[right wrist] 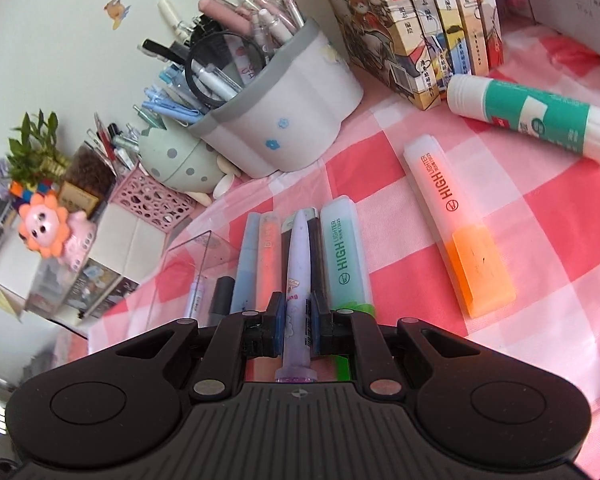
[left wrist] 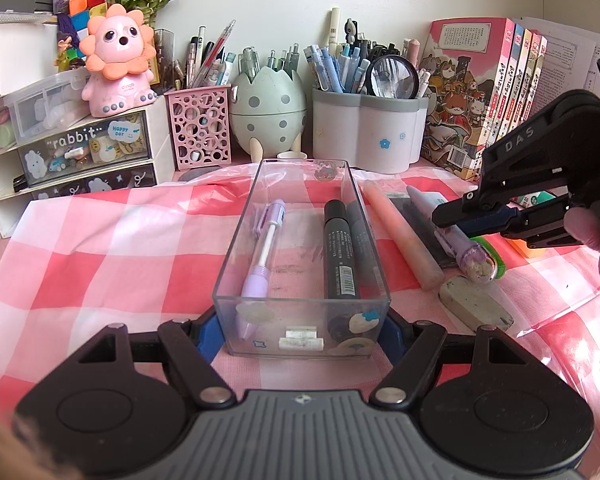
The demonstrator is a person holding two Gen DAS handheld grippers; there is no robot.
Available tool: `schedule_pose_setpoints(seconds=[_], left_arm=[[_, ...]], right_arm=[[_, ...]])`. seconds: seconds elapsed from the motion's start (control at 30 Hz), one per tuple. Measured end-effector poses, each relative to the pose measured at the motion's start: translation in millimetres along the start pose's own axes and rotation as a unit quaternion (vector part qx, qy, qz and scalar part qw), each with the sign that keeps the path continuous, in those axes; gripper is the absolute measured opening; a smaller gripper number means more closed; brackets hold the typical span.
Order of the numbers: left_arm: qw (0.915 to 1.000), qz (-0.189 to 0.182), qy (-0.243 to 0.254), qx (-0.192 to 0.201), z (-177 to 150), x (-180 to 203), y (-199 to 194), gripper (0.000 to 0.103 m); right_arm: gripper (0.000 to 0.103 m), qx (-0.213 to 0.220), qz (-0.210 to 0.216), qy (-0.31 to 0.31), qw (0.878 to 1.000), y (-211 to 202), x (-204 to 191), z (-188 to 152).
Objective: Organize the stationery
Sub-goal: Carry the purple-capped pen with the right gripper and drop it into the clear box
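A clear plastic box [left wrist: 300,312] stands on the checked cloth, holding a lilac mechanical pencil [left wrist: 262,248] and a black marker [left wrist: 339,252]. My left gripper [left wrist: 300,330] is shut on the box's near end, one blue pad on each side. My right gripper [right wrist: 297,316] is shut on a lilac pen [right wrist: 299,264]; in the left wrist view the right gripper [left wrist: 476,220] holds this lilac pen [left wrist: 460,240] low over the cloth right of the box. Beside the pen lie a pink-orange pen [left wrist: 400,232], a green highlighter [right wrist: 342,256] and an orange highlighter [right wrist: 456,220].
A worn eraser [left wrist: 474,300] lies right of the box. A glue stick [right wrist: 532,114] lies near the books [left wrist: 488,84]. Pen holders [left wrist: 368,128], a pink mesh cup [left wrist: 200,128], an egg-shaped holder [left wrist: 266,108] and drawers [left wrist: 88,152] line the back.
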State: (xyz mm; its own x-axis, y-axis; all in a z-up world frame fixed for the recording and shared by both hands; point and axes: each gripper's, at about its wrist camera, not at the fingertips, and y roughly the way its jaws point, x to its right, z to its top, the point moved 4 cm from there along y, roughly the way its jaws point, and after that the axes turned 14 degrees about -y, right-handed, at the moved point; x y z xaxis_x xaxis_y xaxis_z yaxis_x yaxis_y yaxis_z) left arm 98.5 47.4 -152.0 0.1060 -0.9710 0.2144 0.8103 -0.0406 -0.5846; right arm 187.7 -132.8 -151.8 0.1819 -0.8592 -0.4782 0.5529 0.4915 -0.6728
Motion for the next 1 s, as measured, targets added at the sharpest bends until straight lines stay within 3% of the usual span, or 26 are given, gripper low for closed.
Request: schedule_pose_setpoints(seconds=[0.37,0.57,1.0], left_arm=[[1.0,0.0,0.0,0.0,0,0,0,0.048],[1.0,0.0,0.0,0.0,0,0,0,0.048],[1.0,0.0,0.0,0.0,0,0,0,0.048]], right_arm=[[0.011,0.015,0.049,0.008,0.999,-13,-31,9],[0.011,0.0,0.071,0.004,0.997,-3,-55,7],[0.011,-0.028,0.067,0.032,0.997,22,-73,3]])
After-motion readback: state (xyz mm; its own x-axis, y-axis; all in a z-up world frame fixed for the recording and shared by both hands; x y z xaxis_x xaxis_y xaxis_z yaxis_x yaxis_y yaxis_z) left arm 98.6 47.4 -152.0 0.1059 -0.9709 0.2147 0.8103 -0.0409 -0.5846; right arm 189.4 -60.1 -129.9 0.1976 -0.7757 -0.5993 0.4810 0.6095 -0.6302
